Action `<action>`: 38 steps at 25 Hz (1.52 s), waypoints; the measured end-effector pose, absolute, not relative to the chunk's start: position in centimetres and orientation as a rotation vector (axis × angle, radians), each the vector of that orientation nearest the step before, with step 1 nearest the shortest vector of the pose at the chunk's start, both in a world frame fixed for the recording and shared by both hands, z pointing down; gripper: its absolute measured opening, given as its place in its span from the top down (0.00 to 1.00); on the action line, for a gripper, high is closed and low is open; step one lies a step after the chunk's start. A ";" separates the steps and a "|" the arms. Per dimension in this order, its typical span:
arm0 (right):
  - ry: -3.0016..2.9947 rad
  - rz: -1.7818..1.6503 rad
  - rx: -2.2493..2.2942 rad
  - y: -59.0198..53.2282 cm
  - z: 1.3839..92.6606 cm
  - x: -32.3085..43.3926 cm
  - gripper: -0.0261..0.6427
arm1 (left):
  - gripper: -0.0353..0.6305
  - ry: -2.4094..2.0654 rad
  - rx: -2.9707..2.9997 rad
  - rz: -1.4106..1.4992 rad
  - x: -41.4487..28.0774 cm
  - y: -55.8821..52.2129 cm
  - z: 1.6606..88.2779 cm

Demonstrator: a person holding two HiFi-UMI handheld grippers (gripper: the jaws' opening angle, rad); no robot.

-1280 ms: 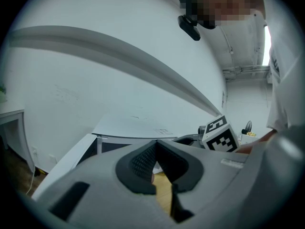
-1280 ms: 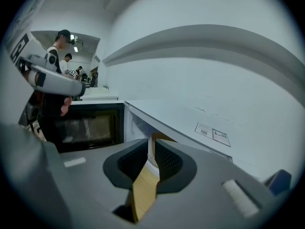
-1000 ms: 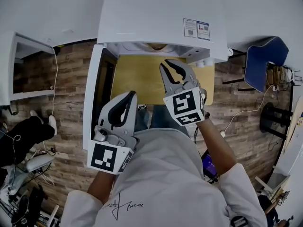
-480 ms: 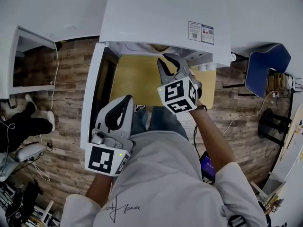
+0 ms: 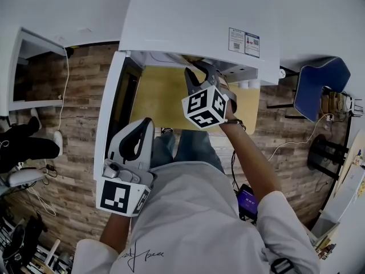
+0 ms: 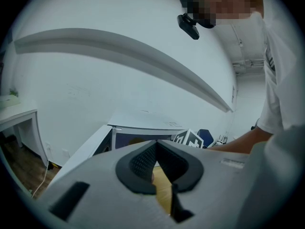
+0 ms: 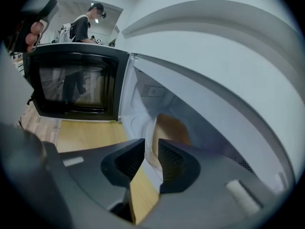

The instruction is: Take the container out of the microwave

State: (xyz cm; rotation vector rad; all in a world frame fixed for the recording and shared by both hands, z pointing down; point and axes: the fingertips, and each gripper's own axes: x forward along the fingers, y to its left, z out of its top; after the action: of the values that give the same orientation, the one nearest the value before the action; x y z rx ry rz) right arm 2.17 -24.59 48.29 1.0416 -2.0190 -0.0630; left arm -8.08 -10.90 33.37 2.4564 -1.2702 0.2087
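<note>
At the microwave mouth: a boxy white microwave oven [image 5: 199, 21] stands on a yellow wooden tabletop [image 5: 159, 96], its dark-windowed door [image 7: 71, 87] swung wide to the left.
Container: a rounded tan-brown container [image 7: 170, 128] sits deep inside the white cavity, against the back wall; from the head view it is only a brown sliver under the oven's top edge.
Right gripper: the grey two-jaw right gripper [image 5: 202, 67] points down into the cavity opening, its black-and-white marker cube [image 5: 204, 105] toward the camera. Its jaws are opening, the ribbed black pads [image 7: 174, 163] standing apart with nothing between them.
Container and right gripper: in the right gripper view the container lies ahead of the jaw tips and clearly apart from them, just to the right of the gap. No pad touches it.
Left gripper: the left gripper [image 5: 145, 123] hangs outside the oven beside the open door, well apart from the container. Its jaw tips meet, pressed together on nothing.
Person: a white-shirted arm [image 5: 251, 164] reaches from the lower right to the right gripper.
Surroundings: a brown plank floor [image 5: 80, 96] and a blue chair [image 5: 319, 76] at the right.
</note>
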 end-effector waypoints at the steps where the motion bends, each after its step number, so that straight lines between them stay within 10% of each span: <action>1: -2.014 -0.065 1.035 -24.8 48.6 2.1 0.81 | 0.95 -1.277 2.451 0.214 -8.3 -10.9 33.5; 38: -1.682 -0.414 1.007 -27.7 53.3 1.5 0.87 | 0.95 -1.333 2.352 0.201 -12.7 -10.9 35.2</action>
State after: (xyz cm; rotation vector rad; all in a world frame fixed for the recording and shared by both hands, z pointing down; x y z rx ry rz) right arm 1.50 -27.69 53.29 1.0073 -1.6819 -0.4141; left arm -12.72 -10.91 35.15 2.3524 -1.3334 0.2010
